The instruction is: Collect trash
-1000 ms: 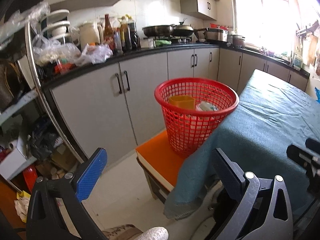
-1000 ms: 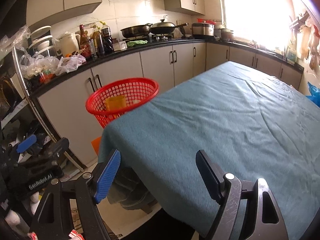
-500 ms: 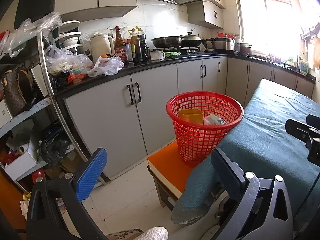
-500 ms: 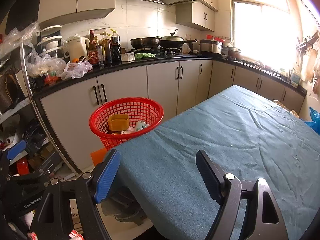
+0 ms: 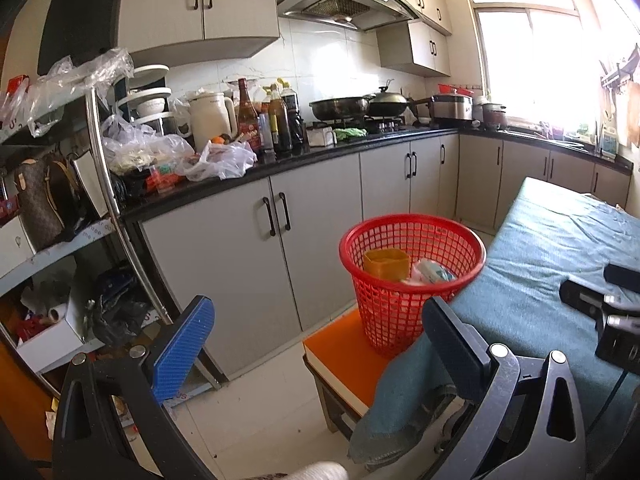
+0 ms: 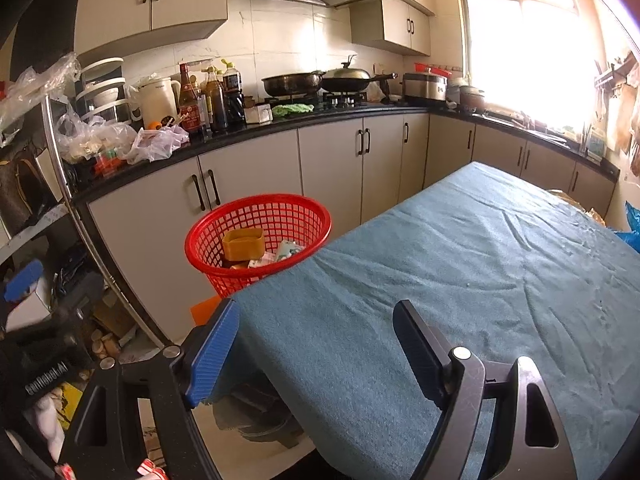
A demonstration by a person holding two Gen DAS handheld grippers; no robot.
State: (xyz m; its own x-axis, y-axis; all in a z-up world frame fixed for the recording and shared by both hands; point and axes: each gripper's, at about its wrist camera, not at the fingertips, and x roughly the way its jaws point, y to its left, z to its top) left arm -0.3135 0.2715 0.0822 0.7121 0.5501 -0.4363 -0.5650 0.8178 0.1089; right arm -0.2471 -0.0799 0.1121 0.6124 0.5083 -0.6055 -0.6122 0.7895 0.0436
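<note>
The red basket is sitting on an orange stool, squeezed between the grey cupboards and the table with the blue cloth. Its top is staying open. A metal shelf rack is crowding the floor on the left.

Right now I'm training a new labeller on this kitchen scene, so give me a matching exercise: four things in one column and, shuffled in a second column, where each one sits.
Things:
1. red basket
2. yellow container
3. white kettle
4. teal cloth

Places:
A. on the black countertop, beside the bottles
B. spread over the table
C. on the orange stool
D. inside the red basket

Pairs: 1-C, 2-D, 3-A, 4-B
</note>
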